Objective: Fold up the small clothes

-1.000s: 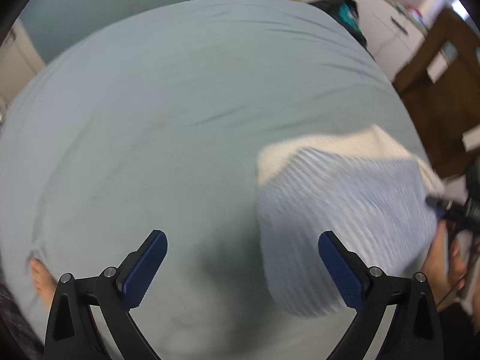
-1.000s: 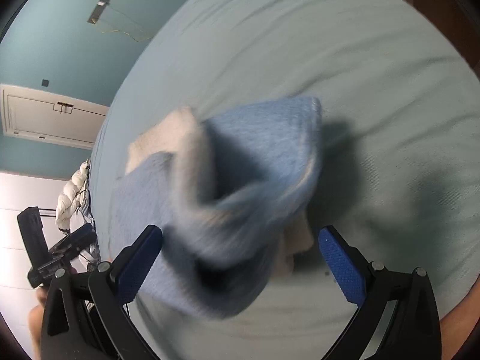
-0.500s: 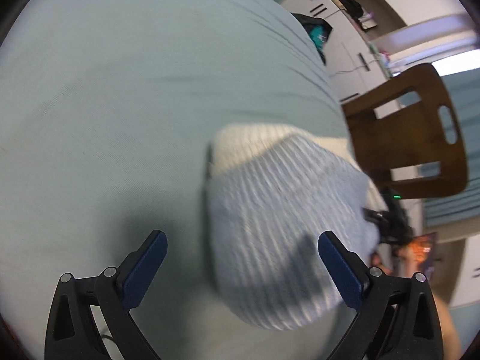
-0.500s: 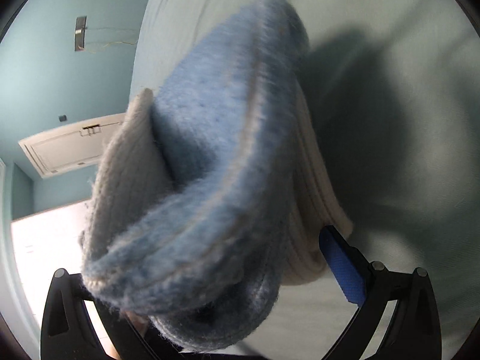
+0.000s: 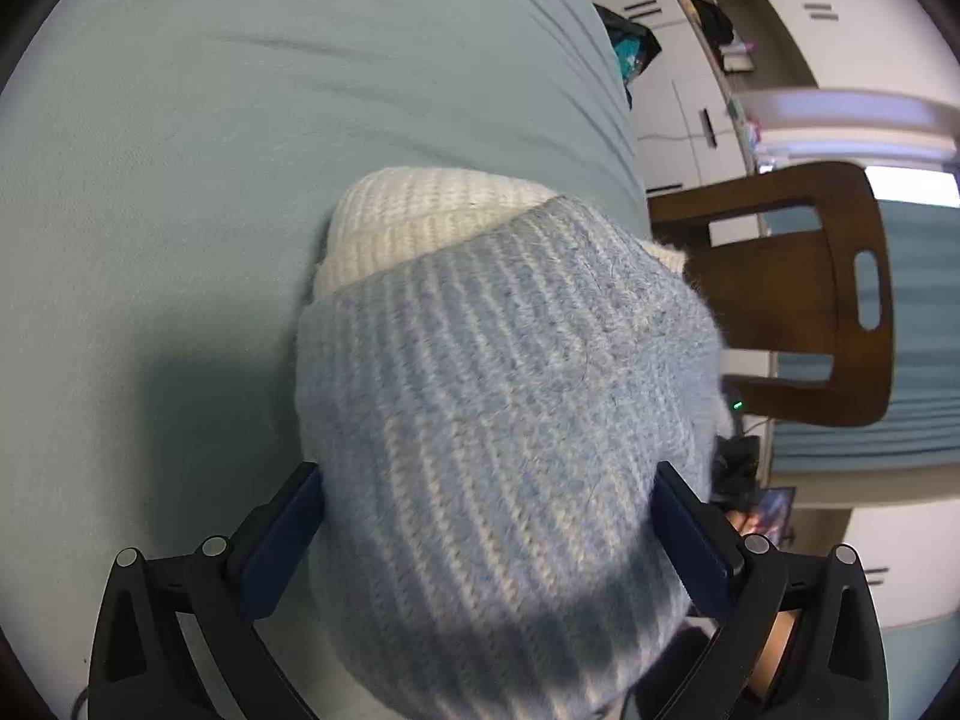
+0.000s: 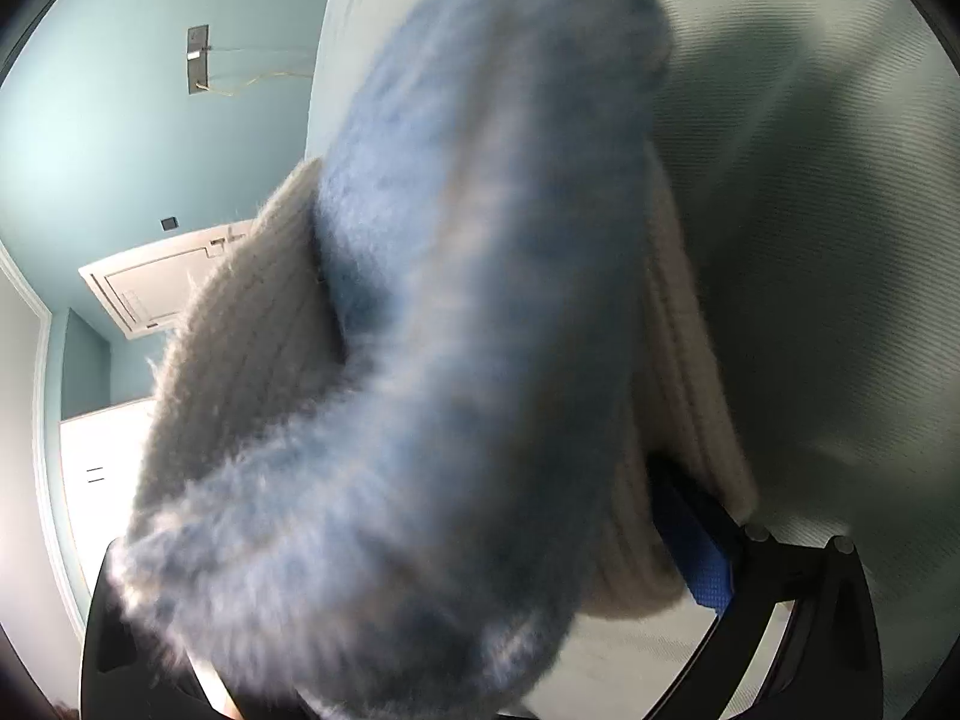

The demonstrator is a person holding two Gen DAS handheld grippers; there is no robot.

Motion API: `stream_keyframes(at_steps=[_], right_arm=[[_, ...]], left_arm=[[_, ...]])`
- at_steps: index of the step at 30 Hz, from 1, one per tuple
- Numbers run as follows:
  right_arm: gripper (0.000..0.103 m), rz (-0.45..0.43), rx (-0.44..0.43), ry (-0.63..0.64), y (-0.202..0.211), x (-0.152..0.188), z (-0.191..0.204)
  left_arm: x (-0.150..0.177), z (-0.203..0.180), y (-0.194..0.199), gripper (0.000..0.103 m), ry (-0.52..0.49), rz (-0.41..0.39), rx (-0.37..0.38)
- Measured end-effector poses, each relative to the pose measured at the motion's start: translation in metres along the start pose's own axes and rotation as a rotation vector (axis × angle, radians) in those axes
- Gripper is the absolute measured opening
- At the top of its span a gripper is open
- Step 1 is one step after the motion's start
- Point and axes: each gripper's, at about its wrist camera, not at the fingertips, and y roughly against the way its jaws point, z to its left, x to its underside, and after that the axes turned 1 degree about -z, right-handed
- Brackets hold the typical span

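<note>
A fuzzy blue knit garment (image 5: 510, 390) with a cream ribbed band (image 5: 420, 216) lies bunched on the pale green bedsheet (image 5: 180, 180). My left gripper (image 5: 486, 534) is open, and the blue knit fills the gap between its fingers. In the right wrist view the same garment (image 6: 480, 300) fills most of the frame, blurred and very close. My right gripper (image 6: 420, 552) is open around it. Only the right fingertip's blue pad (image 6: 696, 558) shows, pressed against the cream band (image 6: 678, 420). The other finger is hidden behind the knit.
A brown wooden chair (image 5: 840, 300) stands just past the bed's right edge, with white cabinets (image 5: 690, 102) behind it. The sheet (image 6: 810, 240) stretches open to the left and far side of the garment. A teal wall (image 6: 120, 120) is behind.
Both grippers have closed in on the garment from apart. It now sits between each pair of fingers, where a second ago it lay ahead of them.
</note>
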Motion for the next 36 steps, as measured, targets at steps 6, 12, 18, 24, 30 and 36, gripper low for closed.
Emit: stream_keyframes(at_steps=[6, 12, 18, 24, 30, 36], right_arm=[[0.102, -0.011, 0.107, 0.163, -0.018, 0.012, 0.052], [0.102, 0.008, 0.135, 0.381, -0.055, 0.009, 0.146], [0.101, -0.016, 0.091, 0.462, -0.133, -0.019, 0.206], [0.102, -0.071, 0.267, 0.451, -0.212, -0.047, 0.213], [0.102, -0.007, 0.307, 0.412, -0.204, -0.048, 0.214], [0.102, -0.351, 0.590, 0.694, -0.135, -0.015, 0.268]], left_arm=[[0.000, -0.008, 0.017, 0.088, -0.064, -0.030, 0.001], [-0.030, -0.003, 0.075, 0.085, -0.039, -0.189, -0.026], [-0.071, 0.018, 0.152, 0.084, -0.076, -0.398, -0.127], [-0.097, 0.072, 0.162, 0.088, -0.008, -0.418, -0.291], [-0.090, 0.050, 0.187, 0.103, -0.001, -0.473, -0.428], [-0.065, -0.016, 0.224, 0.103, -0.212, -0.654, -0.589]])
